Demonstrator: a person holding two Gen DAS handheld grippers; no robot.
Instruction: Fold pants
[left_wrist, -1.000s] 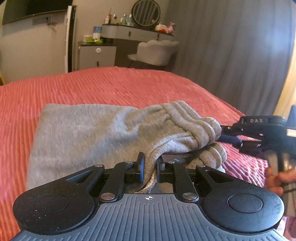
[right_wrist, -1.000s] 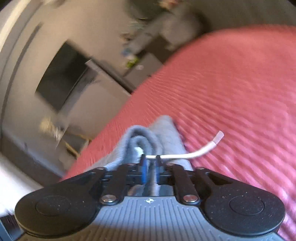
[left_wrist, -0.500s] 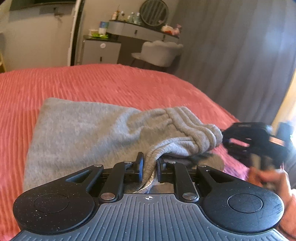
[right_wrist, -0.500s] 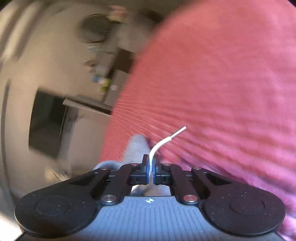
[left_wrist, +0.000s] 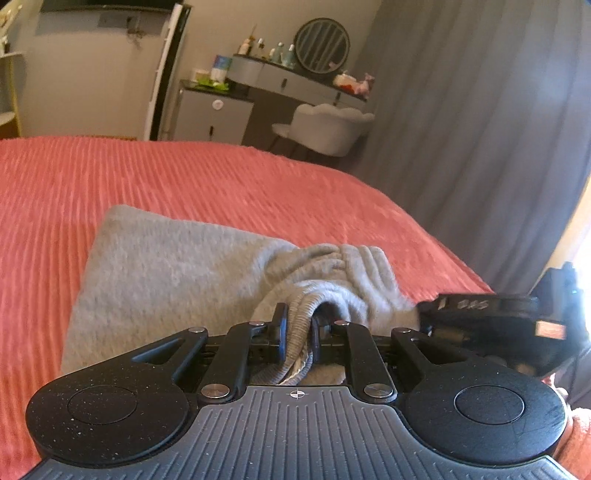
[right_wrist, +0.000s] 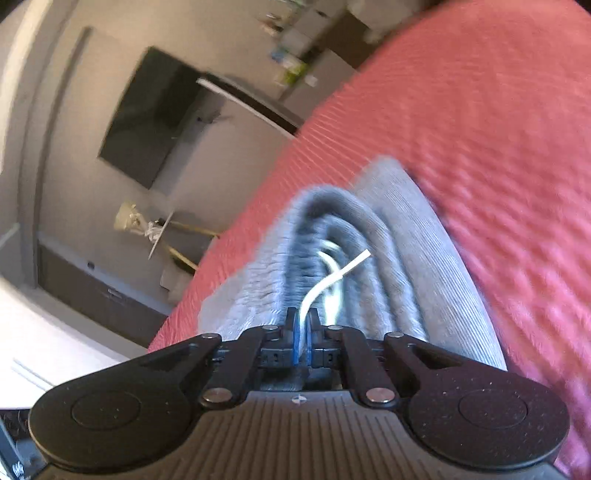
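One bed (left_wrist: 184, 177) with a ribbed coral-red cover fills most of both views. On it lies one pair of grey pants (left_wrist: 166, 273), folded into a flat slab toward the left, with the gathered elastic waistband (left_wrist: 354, 266) bunched up at the near right end. Two tools are in play. The left tool (left_wrist: 298, 328) is clenched on a ribbed fold of the waistband, the cloth pinched between its two fingers and lifted a little off the layer beneath. The right tool (right_wrist: 303, 334) is closed on one white drawstring (right_wrist: 334, 275), which curves up out of its fingers in front of the rolled waistband opening; in the left wrist view its black body sits just beside the waistband at the right edge. Behind the bed stand one pale chair (left_wrist: 325, 129), one grey dresser (left_wrist: 291, 79) and one round mirror (left_wrist: 322, 45).
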